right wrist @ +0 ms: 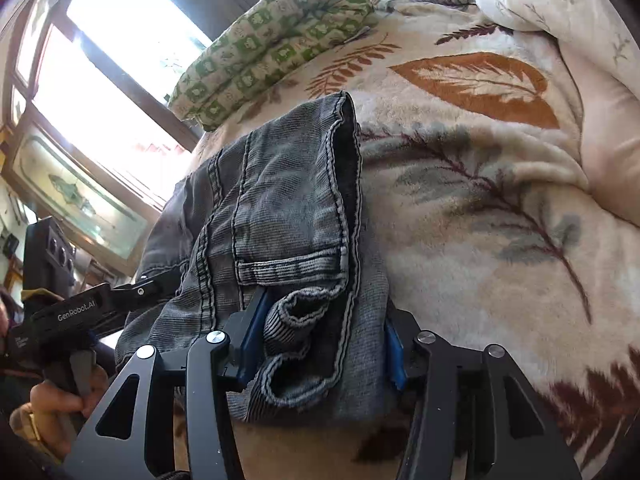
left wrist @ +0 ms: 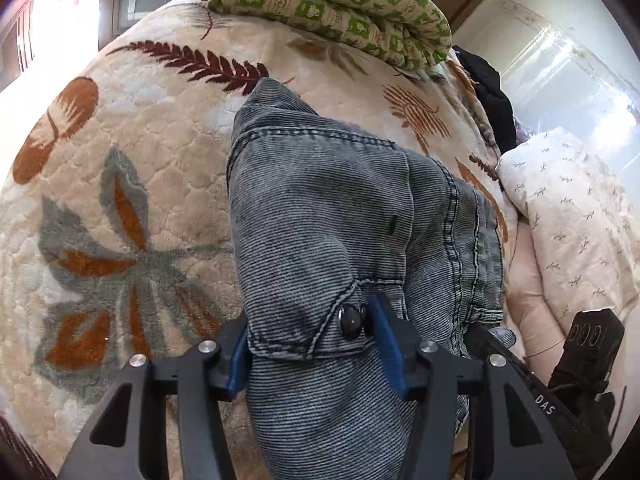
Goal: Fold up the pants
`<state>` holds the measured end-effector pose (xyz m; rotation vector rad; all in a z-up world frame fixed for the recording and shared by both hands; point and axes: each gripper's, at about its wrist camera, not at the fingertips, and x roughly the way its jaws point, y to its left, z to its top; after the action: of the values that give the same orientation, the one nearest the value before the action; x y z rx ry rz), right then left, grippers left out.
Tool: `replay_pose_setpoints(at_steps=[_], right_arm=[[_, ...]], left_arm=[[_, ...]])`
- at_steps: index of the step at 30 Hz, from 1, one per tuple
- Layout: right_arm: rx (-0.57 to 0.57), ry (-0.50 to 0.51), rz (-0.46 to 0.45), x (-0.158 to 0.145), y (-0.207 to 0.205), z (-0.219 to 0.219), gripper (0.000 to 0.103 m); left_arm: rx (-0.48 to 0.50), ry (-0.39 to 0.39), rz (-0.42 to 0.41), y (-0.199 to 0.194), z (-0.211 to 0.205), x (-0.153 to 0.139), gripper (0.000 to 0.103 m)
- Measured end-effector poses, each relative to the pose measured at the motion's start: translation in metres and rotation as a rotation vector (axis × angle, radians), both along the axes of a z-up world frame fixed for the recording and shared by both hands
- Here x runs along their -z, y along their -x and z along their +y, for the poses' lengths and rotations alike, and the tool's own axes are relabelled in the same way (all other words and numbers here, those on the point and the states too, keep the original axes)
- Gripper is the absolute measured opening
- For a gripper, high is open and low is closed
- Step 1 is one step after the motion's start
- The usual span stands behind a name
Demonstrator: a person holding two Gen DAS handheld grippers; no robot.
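Note:
Grey washed-denim pants [left wrist: 320,208] lie folded over on a leaf-patterned blanket [left wrist: 120,168]. My left gripper [left wrist: 312,344] is shut on the waistband next to its black button [left wrist: 350,321], with cloth bunched between the blue pads. In the right wrist view the pants [right wrist: 280,200] show their leg hems and seams. My right gripper [right wrist: 320,344] is shut on the bunched hem ends. The left gripper's body [right wrist: 80,312] shows at the left of that view, and the right gripper's body [left wrist: 532,372] at the lower right of the left wrist view.
A folded green-and-cream quilt [left wrist: 332,4] lies at the far end of the blanket; it also shows in the right wrist view [right wrist: 272,52]. A white sprigged pillow [left wrist: 572,216] and a black garment [left wrist: 492,96] lie at the right. Windows [right wrist: 120,40] stand behind the bed.

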<state>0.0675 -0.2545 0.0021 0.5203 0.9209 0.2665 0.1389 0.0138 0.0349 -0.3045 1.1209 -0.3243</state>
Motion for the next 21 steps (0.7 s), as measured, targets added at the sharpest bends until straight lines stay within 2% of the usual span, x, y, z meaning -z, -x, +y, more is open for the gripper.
replay_pose_setpoints(at_steps=[2,4,7,12,21], right_arm=[[-0.007,0.001,-0.004,-0.003,0.000,0.003,0.036],[0.001,-0.013,-0.012,-0.010,0.002,0.003,0.029],[0.008,-0.038,-0.052,-0.025,0.003,0.000,0.023],[0.001,-0.016,-0.116,-0.047,0.006,0.003,0.022],[0.007,0.013,-0.167,-0.066,0.008,0.002,0.022]], left_arm=[[0.015,0.001,-0.032,0.005,-0.001,-0.004,0.048],[0.023,-0.003,-0.065,0.010,-0.003,-0.011,0.044],[0.020,0.027,-0.077,0.012,0.000,-0.019,0.042],[0.037,0.035,-0.103,0.013,-0.003,-0.034,0.041],[0.069,0.021,-0.161,0.011,-0.015,-0.058,0.041]])
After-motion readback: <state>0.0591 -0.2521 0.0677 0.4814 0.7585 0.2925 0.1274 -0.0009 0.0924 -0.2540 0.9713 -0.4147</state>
